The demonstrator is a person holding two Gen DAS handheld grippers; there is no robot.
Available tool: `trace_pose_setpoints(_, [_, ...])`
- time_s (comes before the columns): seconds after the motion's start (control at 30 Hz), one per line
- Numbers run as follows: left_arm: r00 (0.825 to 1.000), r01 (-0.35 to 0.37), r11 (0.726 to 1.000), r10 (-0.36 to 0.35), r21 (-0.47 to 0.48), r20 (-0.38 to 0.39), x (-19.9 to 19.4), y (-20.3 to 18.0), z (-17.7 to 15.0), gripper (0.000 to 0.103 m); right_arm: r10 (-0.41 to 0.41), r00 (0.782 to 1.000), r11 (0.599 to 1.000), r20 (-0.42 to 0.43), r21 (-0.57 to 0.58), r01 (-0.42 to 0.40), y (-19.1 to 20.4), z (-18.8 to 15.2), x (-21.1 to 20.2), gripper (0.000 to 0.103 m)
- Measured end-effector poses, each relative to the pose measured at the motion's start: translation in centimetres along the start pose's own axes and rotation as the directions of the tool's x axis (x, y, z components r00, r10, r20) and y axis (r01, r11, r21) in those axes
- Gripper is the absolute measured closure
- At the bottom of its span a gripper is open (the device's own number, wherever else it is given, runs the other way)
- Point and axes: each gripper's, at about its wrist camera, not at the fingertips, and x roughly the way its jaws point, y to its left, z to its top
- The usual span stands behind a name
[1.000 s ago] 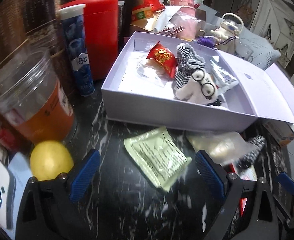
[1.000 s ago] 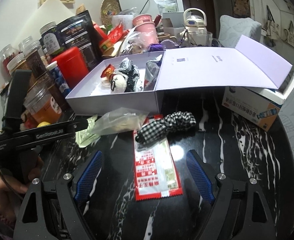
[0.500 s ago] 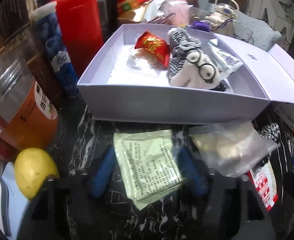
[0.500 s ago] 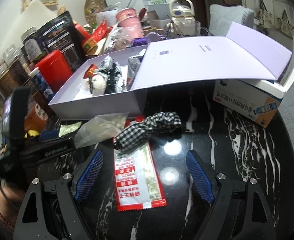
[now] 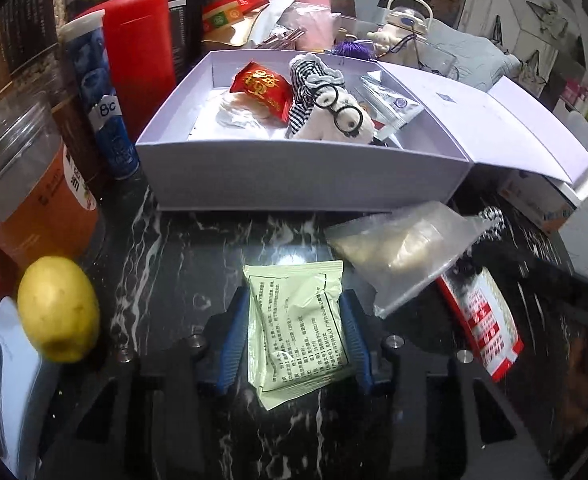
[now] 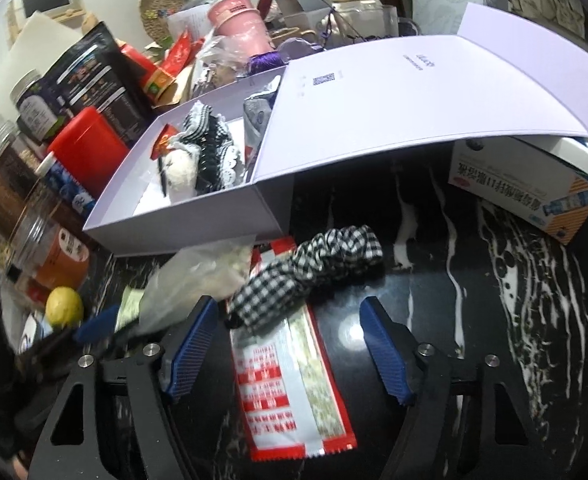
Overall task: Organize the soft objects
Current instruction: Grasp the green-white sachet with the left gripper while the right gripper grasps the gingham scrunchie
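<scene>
My left gripper (image 5: 294,336) is shut on a pale green sachet (image 5: 298,320) that lies on the black marble table; the sachet's sides are bowed between the blue pads. A clear plastic bag (image 5: 406,248) lies just right of it. My right gripper (image 6: 290,344) is open, its fingers on either side of a black-and-white checked scrunchie (image 6: 306,272) and a red-and-white packet (image 6: 290,384). The open lavender box (image 5: 294,176) holds a plush toy with glasses (image 5: 334,116), a red packet (image 5: 262,88) and other small items.
A lemon (image 5: 58,308), an orange-filled plastic jar (image 5: 34,192), a blue tube (image 5: 98,100) and a red canister (image 5: 138,56) stand left of the box. The box lid (image 6: 414,92) lies open to the right over a medicine carton (image 6: 534,192). Clutter fills the back.
My left gripper moved forward over the green sachet and closed on it. My right gripper moved forward and down toward the scrunchie and the red-and-white packet, staying open.
</scene>
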Motion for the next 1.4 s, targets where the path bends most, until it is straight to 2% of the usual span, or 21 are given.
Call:
trace_pose_setpoints(0.1, [1.000,-0.007,1.000,0.007,0.010,-0.001,-0.2,0.0,-0.4,0.058,0.009,1.000,1.000,-0.001,0.029,-0.009,-0.3,0.6,0.7,0.032])
trace_pose_setpoints(0.23, [1.000,-0.017,1.000,0.017,0.011,-0.001,0.0,0.1,-0.4,0.058,0.009,1.000,1.000,-0.008,0.025,-0.009,-0.2,0.9,1.6,0.047])
trace_pose_setpoints(0.27, [1.000,-0.027,1.000,0.027,0.014,0.000,0.0,0.1,-0.4,0.058,0.030,0.999,0.999,-0.015,0.028,-0.029,-0.3,0.9,1.8,0.051])
trace_pose_setpoints(0.33, [0.999,-0.040,0.999,0.040,0.021,0.003,0.0,0.2,-0.4,0.058,0.056,0.998,0.998,-0.021,0.029,-0.055,-0.4,0.7,2.0,0.071])
trace_pose_setpoints(0.43, [0.999,-0.044,0.999,0.044,0.022,0.007,0.0,0.4,-0.4,0.058,0.030,1.000,0.999,0.007,0.018,-0.030,-0.4,0.5,1.4,0.082])
trace_pose_setpoints(0.63, [1.000,0.002,1.000,-0.002,-0.014,0.001,-0.5,1.2,-0.6,0.058,0.016,0.999,1.000,0.041,-0.020,-0.015,-0.4,-1.2,-1.1,0.082])
trace_pose_setpoints(0.87, [0.999,0.045,0.999,-0.045,-0.001,-0.023,-2.0,0.9,-2.6,0.058,0.066,0.997,0.992,-0.030,-0.108,-0.069,0.9,-5.1,-3.1,0.082])
trace_pose_setpoints(1.0, [0.997,0.068,0.998,-0.067,0.016,-0.042,-2.8,0.4,-3.8,0.058,0.087,0.994,0.988,-0.060,-0.121,-0.093,1.3,-6.5,-3.3,0.082])
trace_pose_setpoints(1.23, [0.999,0.020,0.999,-0.018,0.041,-0.042,-3.3,0.1,-4.8,0.057,0.045,0.996,0.980,-0.081,-0.188,-0.059,1.9,-7.9,-4.3,0.082])
trace_pose_setpoints(1.4, [0.999,0.015,0.999,-0.013,0.051,-0.052,-3.2,-0.2,-4.7,0.054,0.047,0.994,0.985,-0.094,-0.159,-0.062,1.4,-8.1,-4.1,0.080])
